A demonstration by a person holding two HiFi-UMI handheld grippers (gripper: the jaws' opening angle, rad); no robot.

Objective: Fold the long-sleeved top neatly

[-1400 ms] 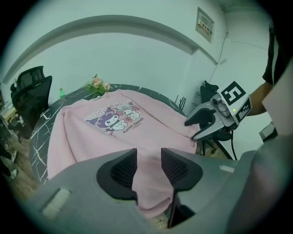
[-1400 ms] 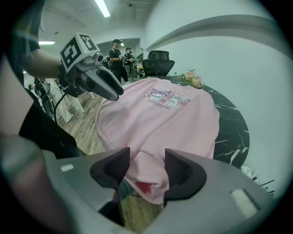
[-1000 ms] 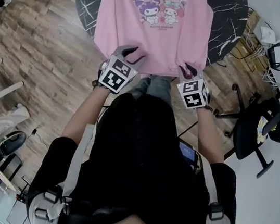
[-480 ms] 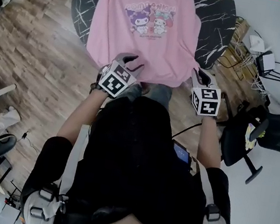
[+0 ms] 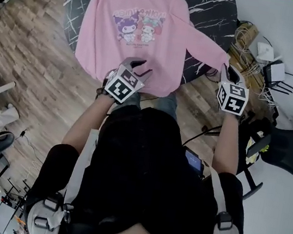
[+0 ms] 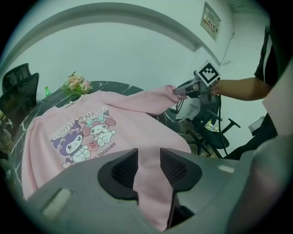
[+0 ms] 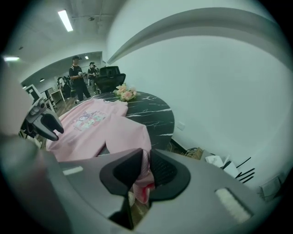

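Black marbled stone makes the round counter (image 5: 218, 12), and the pink long-sleeved top (image 5: 131, 39) lies on it face up, with the collar at the far edge and the hem hanging a little over the near edge toward the person. Its long axis runs away from the person, while the right sleeve (image 5: 205, 40) is stretched sideways, past the right edge of the counter. The right gripper (image 5: 230, 73) is the nearer one to this sleeve. Its fingers are clenched on what seems to be the cuff, although the cloth is bunched there and I cannot be fully sure. The left gripper (image 5: 139, 67) is at the middle of the hem, and its fingers pinch a fold of it. From the right fingers the sleeve runs back to the left and away, toward the shoulder, so I judge the coming move must carry it along this line, over the printed chest. One second before, both grippers were side by side at the hem. The right one has since swung out to the right and drawn the sleeve open, and the left one remains at the hem.
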